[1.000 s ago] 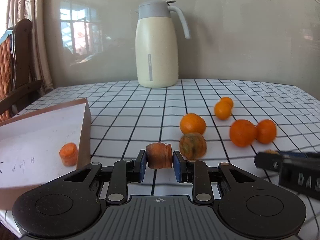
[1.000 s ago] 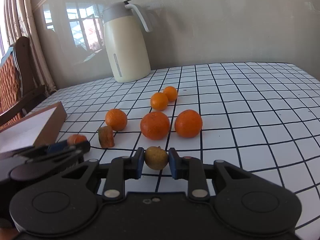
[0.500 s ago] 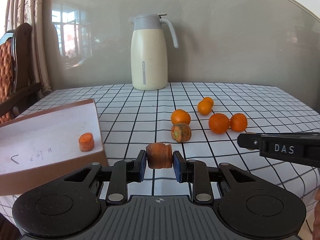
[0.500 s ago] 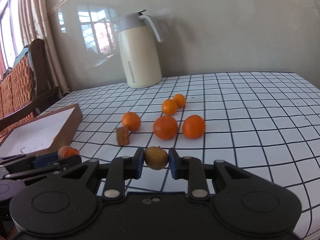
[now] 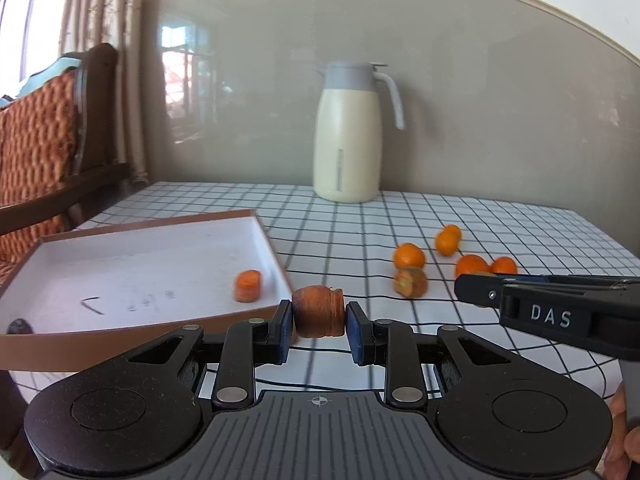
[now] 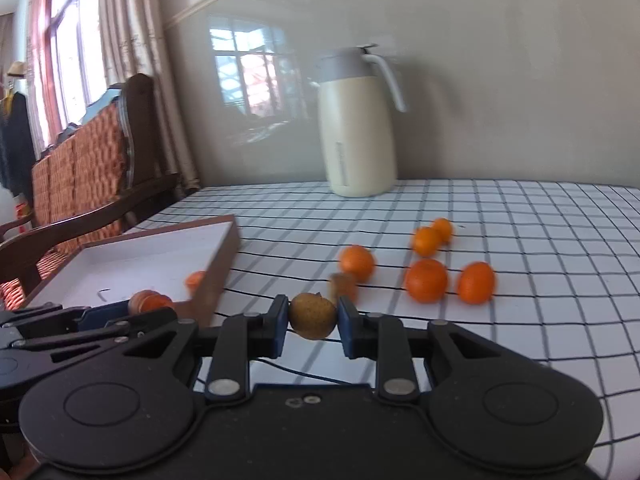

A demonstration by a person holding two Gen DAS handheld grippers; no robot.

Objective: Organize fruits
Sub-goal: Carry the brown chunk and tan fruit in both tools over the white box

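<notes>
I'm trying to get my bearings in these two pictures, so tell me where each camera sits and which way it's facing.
Left wrist: on the left gripper, looking along the table toward the jug; shows its jaws shut on a carrot chunk, the right gripper's tip, fingertips.
Right wrist: on the right gripper, facing likewise; jaws shut on a brownish round fruit, left gripper at lower left.
Shared: jug, white tray, oranges, checked cloth.

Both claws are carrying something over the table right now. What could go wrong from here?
The left gripper pinches a carrot chunk only at its ends, and the right gripper a small round brownish fruit; either might slip out. The grippers are close together and could bump near the box.
</notes>
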